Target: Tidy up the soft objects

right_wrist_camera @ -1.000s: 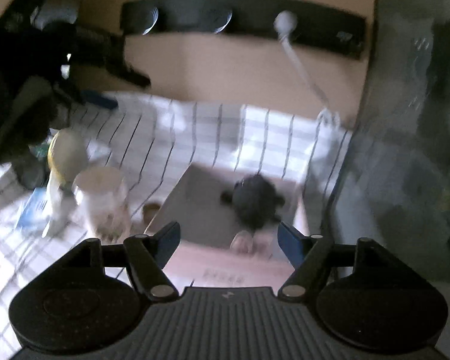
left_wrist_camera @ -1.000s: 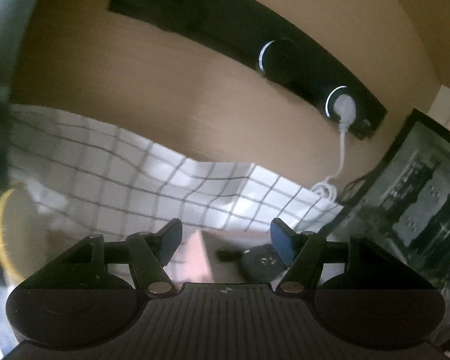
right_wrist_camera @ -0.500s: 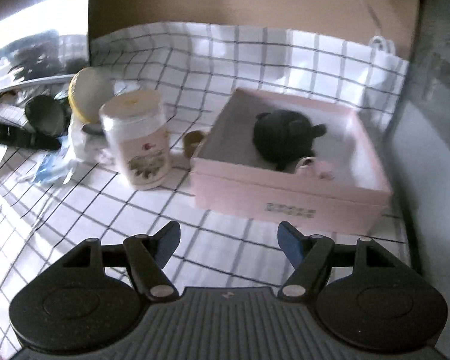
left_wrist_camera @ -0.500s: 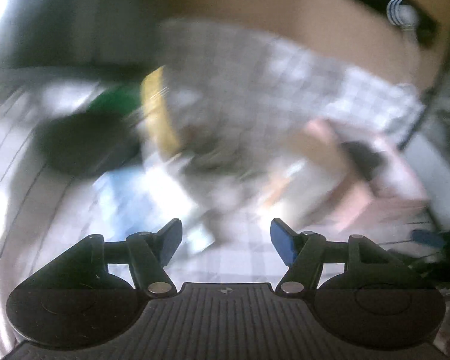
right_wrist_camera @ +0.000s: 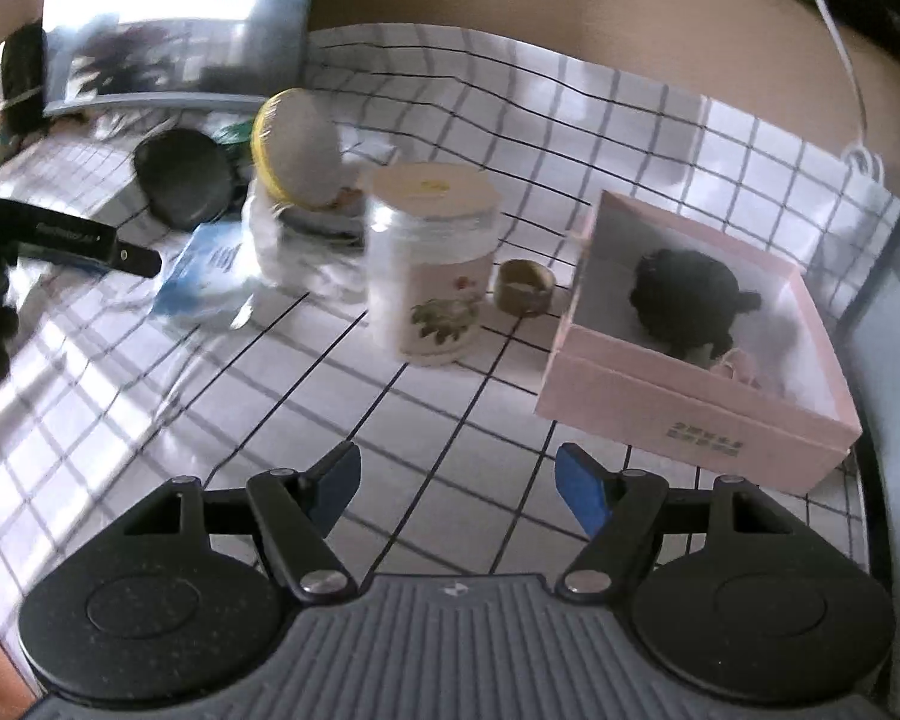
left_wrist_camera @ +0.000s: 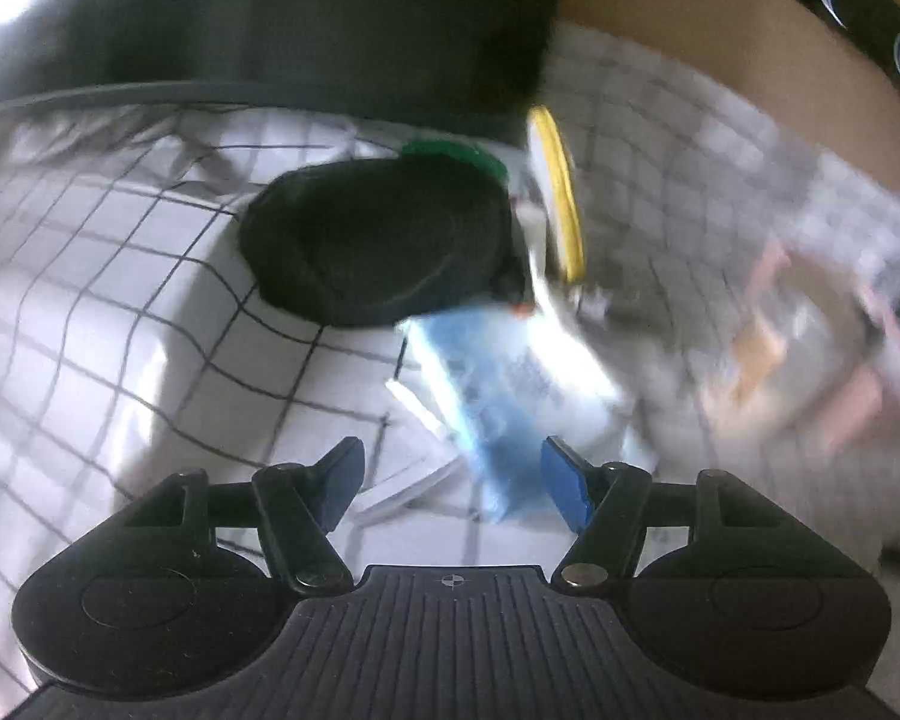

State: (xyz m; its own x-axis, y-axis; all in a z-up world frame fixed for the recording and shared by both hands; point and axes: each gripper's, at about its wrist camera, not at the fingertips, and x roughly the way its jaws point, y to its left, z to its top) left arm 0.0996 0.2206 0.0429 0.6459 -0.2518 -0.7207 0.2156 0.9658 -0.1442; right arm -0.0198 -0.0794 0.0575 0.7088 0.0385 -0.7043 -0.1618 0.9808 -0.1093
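A pink open box (right_wrist_camera: 696, 402) stands on the checked cloth at the right, with a black soft toy (right_wrist_camera: 687, 300) and a small pink item (right_wrist_camera: 738, 363) inside. My right gripper (right_wrist_camera: 455, 483) is open and empty, low above the cloth in front of the box. My left gripper (left_wrist_camera: 453, 480) is open and empty, just above a blue packet (left_wrist_camera: 486, 384). A black round soft pouch (left_wrist_camera: 378, 240) lies beyond it, also in the right wrist view (right_wrist_camera: 183, 177). The left wrist view is blurred.
A white jar with a flower label (right_wrist_camera: 429, 264), a small brown cup (right_wrist_camera: 525, 287), a yellow-rimmed round lid (right_wrist_camera: 294, 147) on a clear bag and the blue packet (right_wrist_camera: 201, 276) sit mid-cloth. A dark panel (right_wrist_camera: 894, 276) stands right of the box. A white cable (right_wrist_camera: 840, 60) hangs on the wall.
Both grippers swung down and left from the wall toward the cloth. The left one now hovers over the blue packet and black pouch. The right one pulled back from the box.
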